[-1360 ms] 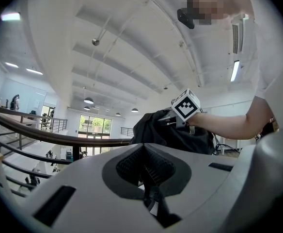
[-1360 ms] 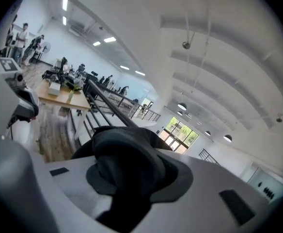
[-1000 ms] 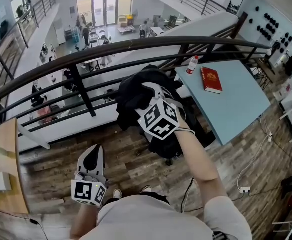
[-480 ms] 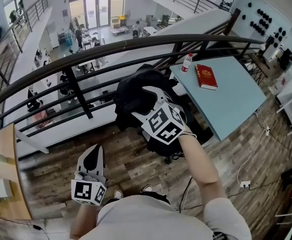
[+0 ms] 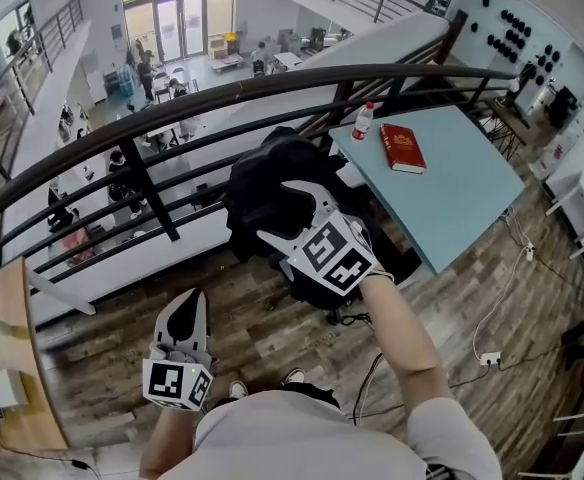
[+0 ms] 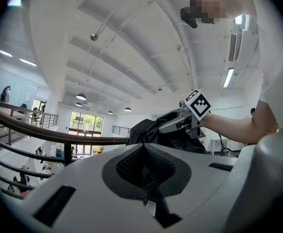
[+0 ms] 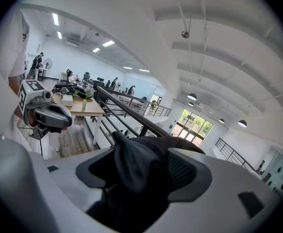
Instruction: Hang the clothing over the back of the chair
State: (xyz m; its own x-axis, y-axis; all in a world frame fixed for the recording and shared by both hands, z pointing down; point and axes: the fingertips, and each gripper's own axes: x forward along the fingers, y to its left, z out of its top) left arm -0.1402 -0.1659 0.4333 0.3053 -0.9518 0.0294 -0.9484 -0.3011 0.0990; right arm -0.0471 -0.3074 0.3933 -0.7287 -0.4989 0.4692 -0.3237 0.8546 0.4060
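Two grippers show, and only the right one is at work. At the left, the left gripper (image 5: 185, 306) hangs low near the person's body, well apart from the chair, with its jaws together and nothing between them. Further right, the black clothing (image 5: 267, 178) lies bunched over the back of the chair (image 5: 400, 264), just in front of the railing (image 5: 234, 86). The right gripper (image 5: 277, 210) is at the clothing. Its jaws have just been opening and stand wide, and a fold of the dark cloth lies between them, seemingly not pinched.

The step in hand looks like the release, with the clothing draped and let go. The next move calls for drawing the right gripper straight back, so the loose fold slips free and does not drag the clothing off the chair. At the far right, the blue table (image 5: 452, 188) with its red book (image 5: 402, 148) plays no part.
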